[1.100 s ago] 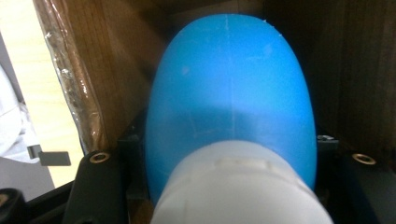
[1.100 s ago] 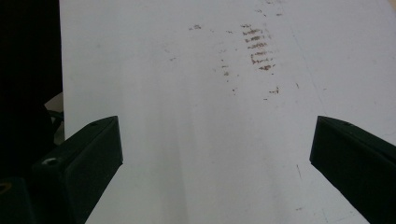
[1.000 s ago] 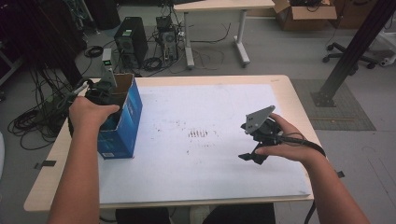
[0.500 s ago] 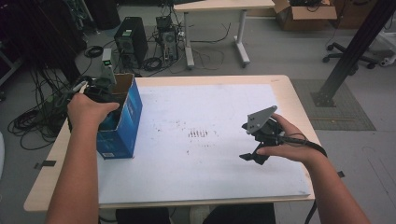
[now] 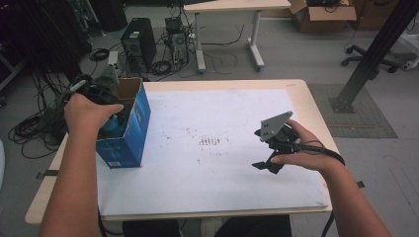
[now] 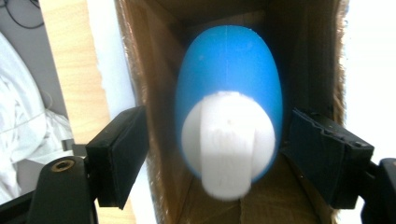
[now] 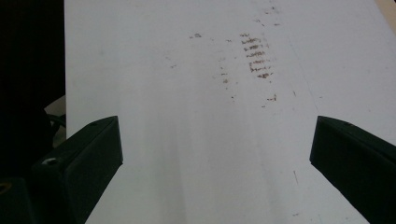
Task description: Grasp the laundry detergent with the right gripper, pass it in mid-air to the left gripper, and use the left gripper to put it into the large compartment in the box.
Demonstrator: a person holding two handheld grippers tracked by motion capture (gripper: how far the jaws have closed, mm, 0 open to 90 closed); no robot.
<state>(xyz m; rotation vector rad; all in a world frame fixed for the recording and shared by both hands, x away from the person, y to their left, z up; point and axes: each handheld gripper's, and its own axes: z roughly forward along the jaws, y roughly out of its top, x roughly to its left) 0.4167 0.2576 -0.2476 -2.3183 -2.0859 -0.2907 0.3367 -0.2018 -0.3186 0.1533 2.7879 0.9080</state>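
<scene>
Table: a pale wooden table (image 5: 316, 106) stood on a grey floor, most of its top covered by a white sheet (image 5: 207, 182).
Marks: brown smudges (image 5: 211, 141) in short rows stained the sheet near its middle.
Beyond the table: two computer towers (image 5: 137, 43) sat on the floor among tangled black cables (image 5: 29, 131).
Background: a second table (image 5: 232, 6) stood farther back, an open cardboard box (image 5: 323, 12) to its right.
Right side: a slanted black post (image 5: 368, 66) met a dark floor mat (image 5: 365, 118).
</scene>
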